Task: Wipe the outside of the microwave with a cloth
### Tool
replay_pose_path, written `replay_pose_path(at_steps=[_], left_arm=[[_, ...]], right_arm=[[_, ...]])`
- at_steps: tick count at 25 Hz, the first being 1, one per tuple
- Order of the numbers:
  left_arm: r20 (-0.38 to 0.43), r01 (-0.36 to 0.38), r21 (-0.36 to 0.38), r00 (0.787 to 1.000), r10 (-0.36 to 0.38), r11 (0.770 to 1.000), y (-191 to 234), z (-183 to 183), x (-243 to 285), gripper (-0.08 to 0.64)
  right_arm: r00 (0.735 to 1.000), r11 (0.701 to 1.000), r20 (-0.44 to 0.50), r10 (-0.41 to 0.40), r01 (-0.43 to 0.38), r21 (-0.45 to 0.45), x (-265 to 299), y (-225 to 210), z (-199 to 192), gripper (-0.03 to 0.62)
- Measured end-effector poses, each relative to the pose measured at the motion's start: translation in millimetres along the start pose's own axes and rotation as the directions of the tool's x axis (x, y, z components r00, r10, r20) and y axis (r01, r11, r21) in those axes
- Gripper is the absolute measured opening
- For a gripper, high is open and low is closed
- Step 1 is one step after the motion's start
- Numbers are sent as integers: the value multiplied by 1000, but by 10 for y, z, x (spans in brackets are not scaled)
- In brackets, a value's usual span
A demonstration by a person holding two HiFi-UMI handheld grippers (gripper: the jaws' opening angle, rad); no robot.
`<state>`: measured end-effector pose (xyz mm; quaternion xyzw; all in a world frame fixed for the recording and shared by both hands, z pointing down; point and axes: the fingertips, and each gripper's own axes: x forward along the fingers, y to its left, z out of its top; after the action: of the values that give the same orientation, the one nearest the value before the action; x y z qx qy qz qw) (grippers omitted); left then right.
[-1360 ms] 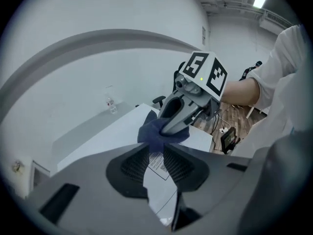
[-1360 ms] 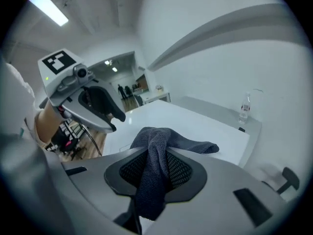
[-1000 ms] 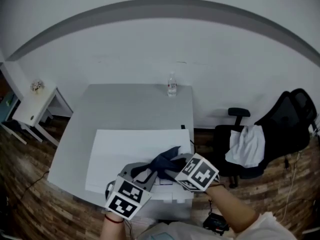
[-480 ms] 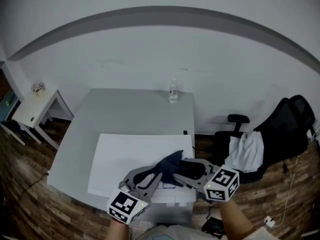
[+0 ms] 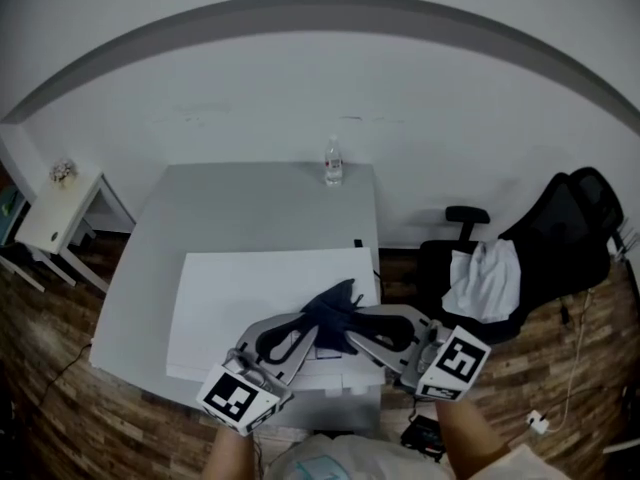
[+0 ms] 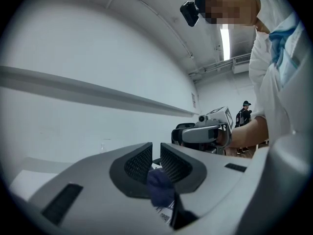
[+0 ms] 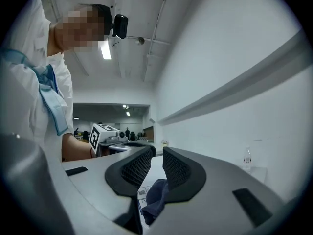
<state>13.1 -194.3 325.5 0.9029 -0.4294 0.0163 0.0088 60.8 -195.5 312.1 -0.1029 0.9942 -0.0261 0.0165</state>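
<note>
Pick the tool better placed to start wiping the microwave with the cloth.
Right, marginally: the left tool and right tool have just closed on the cloth over the microwave; more cloth hangs under the right's jaws.

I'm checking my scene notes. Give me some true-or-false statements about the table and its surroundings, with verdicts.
A water bottle stands at the far edge of the grey table. True.
The dark cloth lies on the floor. False: it is up over the white microwave, between the jaws of the left gripper and right gripper, which have both just been closing.
The black office chair is bare. False: a white cloth lies on it.
A small white side table stands to the grey table's left. True.
</note>
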Motion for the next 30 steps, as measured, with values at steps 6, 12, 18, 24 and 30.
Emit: replay_pose_path(at_steps=[6,12,18,24,30], left_arm=[[-8,38,11,999,-38,999,-53,-5,81,29],[21,71,19,997,-71,997,-81,44,186,17],[16,80,10,997,-81,997,-98,31,222,17],[42,87,2,995,-87,996,-102,116,227,17],[39,96,-13,995,-95,995,-101,126,242,17]], right_arm=[[1000,1000,-23,12,-12,-5,32,-25,-48,60],[999,999,-49,25,-26,-21,65,-65,-65,51],[999,999,-37,32,-32,1,41,-45,-47,34],[999,999,-26,36,-36,6,60,-43,-13,32],[999,999,-21,32,-32,5,56,-90,15,32]])
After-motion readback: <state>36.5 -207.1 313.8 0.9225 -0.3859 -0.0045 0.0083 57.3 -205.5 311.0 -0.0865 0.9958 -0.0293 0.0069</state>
